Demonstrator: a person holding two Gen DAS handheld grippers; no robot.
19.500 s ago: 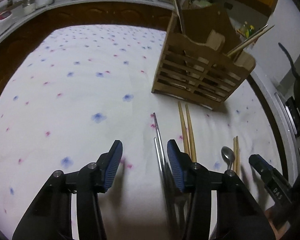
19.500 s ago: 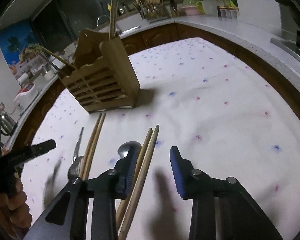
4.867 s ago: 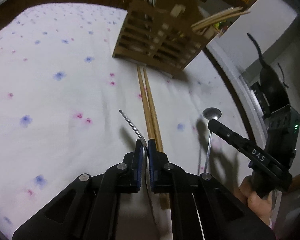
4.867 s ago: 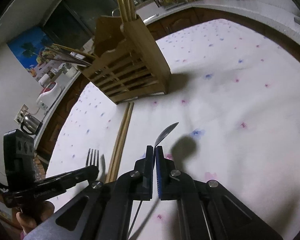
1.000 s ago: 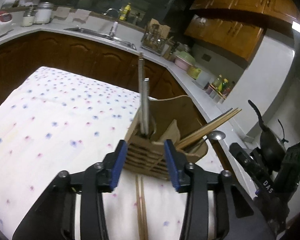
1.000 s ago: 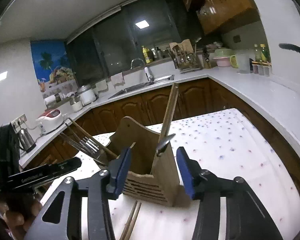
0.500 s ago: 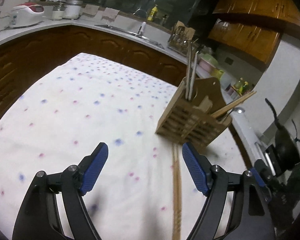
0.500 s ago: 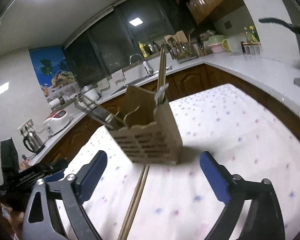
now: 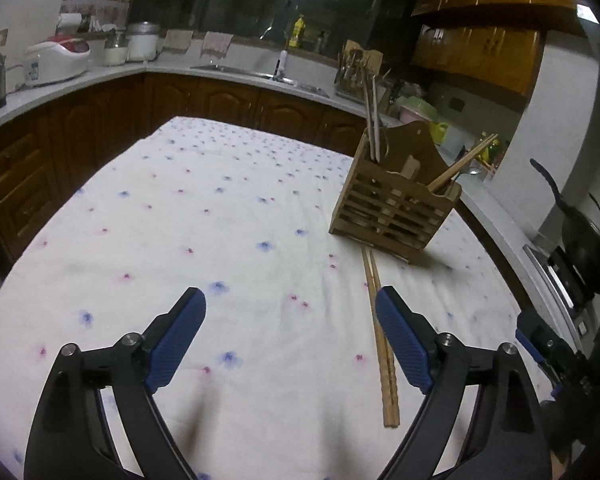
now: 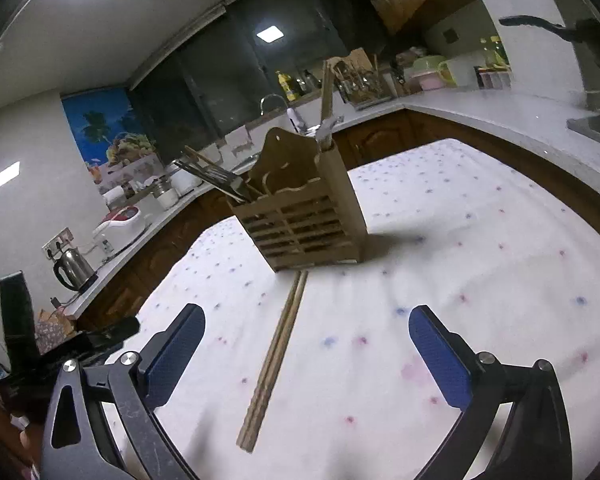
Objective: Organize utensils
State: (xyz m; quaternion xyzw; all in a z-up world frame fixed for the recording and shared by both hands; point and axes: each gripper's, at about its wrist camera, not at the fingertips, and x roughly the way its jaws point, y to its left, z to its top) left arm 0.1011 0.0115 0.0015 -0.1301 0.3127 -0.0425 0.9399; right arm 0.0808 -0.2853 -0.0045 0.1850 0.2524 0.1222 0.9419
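Note:
A slatted wooden utensil holder [image 9: 394,208] stands on the flowered tablecloth [image 9: 228,216]; it also shows in the right wrist view [image 10: 304,224]. Utensils and chopsticks stick up out of it. One pair of wooden chopsticks [image 9: 380,336] lies flat on the cloth in front of the holder, also in the right wrist view [image 10: 278,352]. My left gripper [image 9: 290,312] is wide open and empty, above the cloth with the chopsticks by its right finger. My right gripper [image 10: 306,332] is wide open and empty, with the chopsticks between its fingers.
Kitchen counters with dark wooden cabinets [image 9: 204,100] ring the table. A rice cooker [image 9: 56,60] and kettle [image 10: 74,270] stand on the left counter. A black pan [image 9: 588,256] sits on a stove at the right.
Both grippers have pulled back from the holder and lowered toward the cloth, jaws spread wider. The fork and spoon held earlier now stand in the holder.

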